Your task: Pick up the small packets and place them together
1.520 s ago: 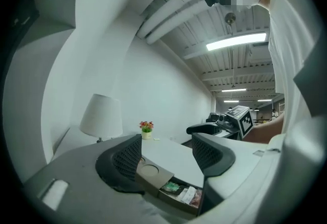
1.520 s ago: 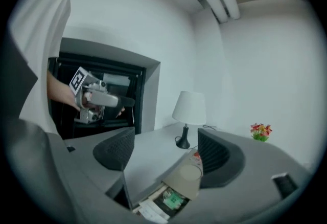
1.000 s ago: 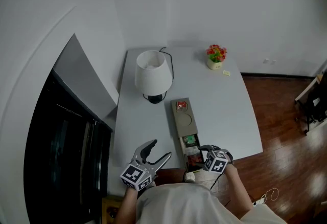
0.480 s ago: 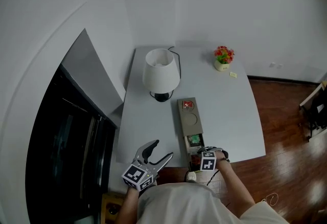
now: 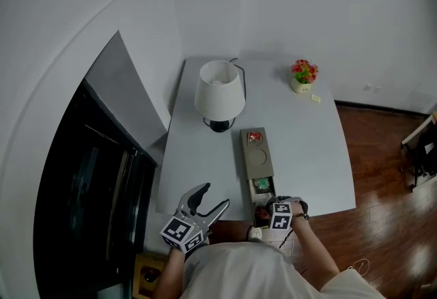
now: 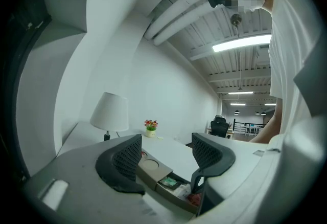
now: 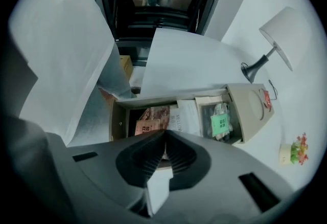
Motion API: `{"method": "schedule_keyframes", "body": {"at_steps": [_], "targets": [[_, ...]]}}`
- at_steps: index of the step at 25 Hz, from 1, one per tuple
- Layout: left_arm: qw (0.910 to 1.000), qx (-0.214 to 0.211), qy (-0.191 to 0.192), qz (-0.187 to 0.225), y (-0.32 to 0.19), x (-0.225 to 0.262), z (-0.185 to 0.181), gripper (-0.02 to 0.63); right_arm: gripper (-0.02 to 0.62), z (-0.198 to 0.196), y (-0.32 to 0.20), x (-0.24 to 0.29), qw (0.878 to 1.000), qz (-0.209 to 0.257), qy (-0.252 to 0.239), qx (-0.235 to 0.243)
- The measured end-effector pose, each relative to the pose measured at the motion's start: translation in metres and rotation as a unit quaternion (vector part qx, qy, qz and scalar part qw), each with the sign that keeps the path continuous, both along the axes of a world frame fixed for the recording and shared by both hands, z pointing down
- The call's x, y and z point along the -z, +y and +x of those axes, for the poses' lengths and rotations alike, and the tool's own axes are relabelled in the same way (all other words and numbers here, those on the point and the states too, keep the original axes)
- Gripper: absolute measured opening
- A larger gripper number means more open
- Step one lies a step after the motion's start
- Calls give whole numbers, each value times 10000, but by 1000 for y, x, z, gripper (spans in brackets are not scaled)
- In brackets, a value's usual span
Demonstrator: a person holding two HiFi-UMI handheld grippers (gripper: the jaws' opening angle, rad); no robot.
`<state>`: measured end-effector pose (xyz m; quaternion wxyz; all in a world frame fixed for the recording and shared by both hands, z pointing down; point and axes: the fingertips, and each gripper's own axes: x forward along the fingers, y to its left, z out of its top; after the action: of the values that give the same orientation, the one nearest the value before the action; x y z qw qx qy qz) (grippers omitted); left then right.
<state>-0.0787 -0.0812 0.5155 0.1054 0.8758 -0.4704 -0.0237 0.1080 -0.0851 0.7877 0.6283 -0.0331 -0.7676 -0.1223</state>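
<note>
A long tan box [image 5: 256,161] lies on the grey table [image 5: 307,147], its drawer pulled out toward me. In the drawer are a green packet [image 7: 220,121], a white packet [image 7: 186,115] and brown packets [image 7: 152,121]. A red packet [image 5: 254,136] sits on the box's far end. My right gripper [image 7: 164,136] hangs over the drawer's front end [image 5: 262,213], jaws shut, with a thin white packet [image 7: 156,193] pinched between them. My left gripper [image 5: 215,196] is held in the air off the table's front left corner, open and empty; in the left gripper view [image 6: 166,151] the box [image 6: 153,169] shows between its fingers.
A white lamp [image 5: 220,93] with a black cord stands behind the box. A small flower pot [image 5: 304,74] and a yellow scrap [image 5: 315,97] sit at the far right corner. A dark cabinet [image 5: 89,195] runs along the left; wood floor [image 5: 389,175] lies to the right.
My right gripper has settled over the drawer's front end and its jaws have shut. The left gripper has stayed where it was, open. The head view has shifted a little.
</note>
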Motion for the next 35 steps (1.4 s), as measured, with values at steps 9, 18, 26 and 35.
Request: {"method": "schedule_keyframes", "body": {"at_steps": [9, 18, 26, 35], "targets": [[9999, -130, 63, -30, -10, -1, 6, 299, 5, -1, -5, 39, 9993, 50, -373, -46], [9999, -166, 30, 2, -27, 0, 3, 299, 5, -23, -79, 125, 9932, 887, -704, 261], [10000, -28, 59, -34, -38, 1, -2, 299, 5, -46, -151, 117, 9956, 384, -321, 791], [9993, 324, -124, -141, -41, -5, -22, 299, 5, -69, -204, 66, 9957, -42, 71, 919]]}}
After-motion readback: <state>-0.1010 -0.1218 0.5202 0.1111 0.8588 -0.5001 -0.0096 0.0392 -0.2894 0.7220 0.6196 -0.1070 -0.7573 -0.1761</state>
